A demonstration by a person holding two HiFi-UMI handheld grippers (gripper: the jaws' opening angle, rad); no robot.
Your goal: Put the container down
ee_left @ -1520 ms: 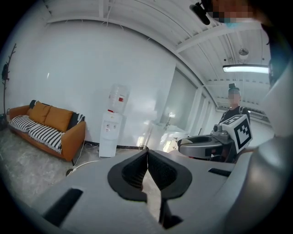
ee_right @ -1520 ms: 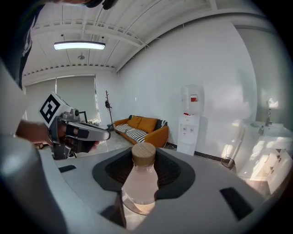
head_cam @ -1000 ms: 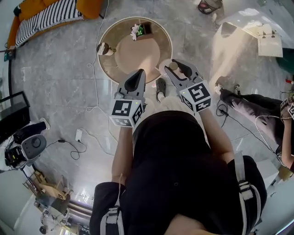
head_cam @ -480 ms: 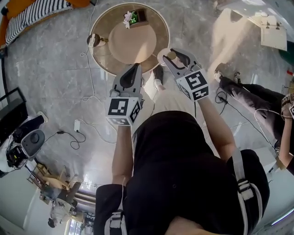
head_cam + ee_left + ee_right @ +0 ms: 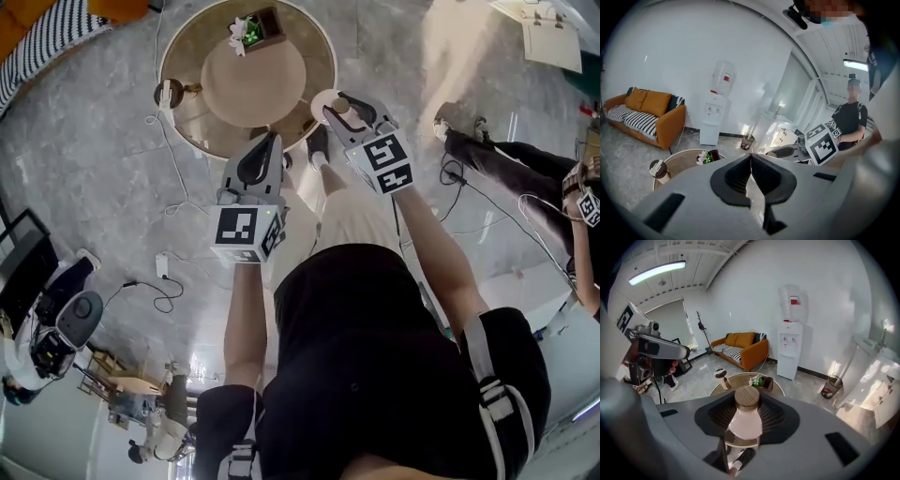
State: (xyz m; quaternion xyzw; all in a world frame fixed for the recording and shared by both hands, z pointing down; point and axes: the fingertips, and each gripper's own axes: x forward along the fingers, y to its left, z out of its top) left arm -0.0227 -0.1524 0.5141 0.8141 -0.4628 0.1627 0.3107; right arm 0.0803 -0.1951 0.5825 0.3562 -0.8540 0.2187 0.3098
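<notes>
My right gripper [image 5: 341, 103] is shut on the container [image 5: 744, 420], a pale bottle with a round wooden lid [image 5: 747, 397]. In the head view the container [image 5: 330, 101] hangs at the near right rim of the round wooden table [image 5: 202, 127]. Through the right gripper view, the table [image 5: 736, 379] lies beyond and below the jaws. My left gripper [image 5: 272, 142] points at the table's near edge from the left of the right one. Its jaws [image 5: 751, 159] are shut with nothing between them.
A small plant in a dark box [image 5: 253, 26] stands at the table's far side, and a dark-lidded jar [image 5: 169, 94] at its left edge. Cables [image 5: 164, 187] trail over the floor. An orange sofa [image 5: 740, 350], a water dispenser [image 5: 790, 341], a waste bin [image 5: 830, 385] and another person [image 5: 506, 169] stand around.
Both grippers have moved forward toward the table. The container now sits at the table's rim and is still held. The table has slid up and left in the head view.
</notes>
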